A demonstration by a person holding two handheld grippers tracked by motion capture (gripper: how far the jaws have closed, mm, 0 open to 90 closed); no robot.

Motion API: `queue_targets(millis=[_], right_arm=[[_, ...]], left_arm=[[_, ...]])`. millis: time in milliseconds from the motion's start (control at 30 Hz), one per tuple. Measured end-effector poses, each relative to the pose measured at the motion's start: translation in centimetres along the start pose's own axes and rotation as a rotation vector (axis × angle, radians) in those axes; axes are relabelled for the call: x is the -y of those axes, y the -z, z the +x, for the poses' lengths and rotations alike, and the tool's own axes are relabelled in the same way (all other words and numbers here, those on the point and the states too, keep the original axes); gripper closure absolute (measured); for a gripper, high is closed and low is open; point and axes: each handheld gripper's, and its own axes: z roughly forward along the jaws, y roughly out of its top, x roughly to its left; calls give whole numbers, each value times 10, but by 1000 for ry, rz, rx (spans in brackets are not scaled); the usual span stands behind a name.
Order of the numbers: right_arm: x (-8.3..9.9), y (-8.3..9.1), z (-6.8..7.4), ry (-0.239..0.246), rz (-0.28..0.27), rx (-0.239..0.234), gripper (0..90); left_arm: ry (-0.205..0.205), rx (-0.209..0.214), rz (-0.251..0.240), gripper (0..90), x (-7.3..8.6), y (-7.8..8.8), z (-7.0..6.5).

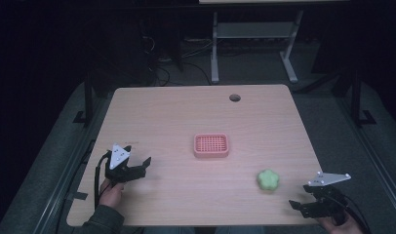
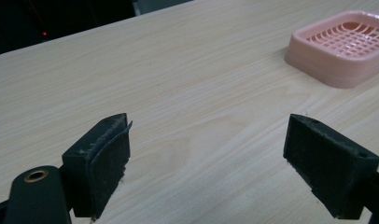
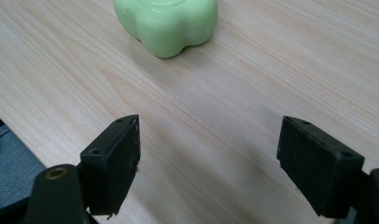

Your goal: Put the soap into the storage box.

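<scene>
Going left to right across the high view: you're holding the left gripper [image 1: 137, 165] low over the near-left part of the table [image 1: 176, 112], jaws spread wide with nothing between them, and it's pointing roughly toward 2 o'clock, where the pink slotted tray [image 1: 211, 145] is sitting near the middle of the table. In the left gripper view that tray [image 2: 346, 51] is showing up at the top right, well apart from the jaws, so that hand isn't really lined up on anything to grab. Keep moving right and you're getting to the green flower-shaped soap [image 1: 267, 180], lying flat on the wood near the front edge, at about 4 o'clock from the tray. Your right gripper [image 1: 298, 204] is sitting at the near-right corner, also wide open and empty, and this is the relation that matters: the soap is lying at roughly 10 o'clock from those jaws in the high view, near but not touching. In the right gripper view the soap [image 3: 166, 23] is sitting at about 11 o'clock, ahead of the gap and a bit left of its centre line. It's lobed and roundish, so I don't think there's a long axis to fuss over. My guess is the right hand is the one to go in, since it's clearly nearer.
</scene>
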Motion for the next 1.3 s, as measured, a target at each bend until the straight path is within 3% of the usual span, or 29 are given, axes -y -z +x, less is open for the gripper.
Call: queue_targets(millis=[233,767,1300], right_arm=[[-3,-1,3,4,12,-7,204],[-33,-4,15,83,45,-13,192],[-59,-10,22,114,63,-37,185]], left_arm=[[-4,15,0,143,0,0,-1],[0,16,-3,143,0,1,0],[7,16,-3,143,0,1,0]])
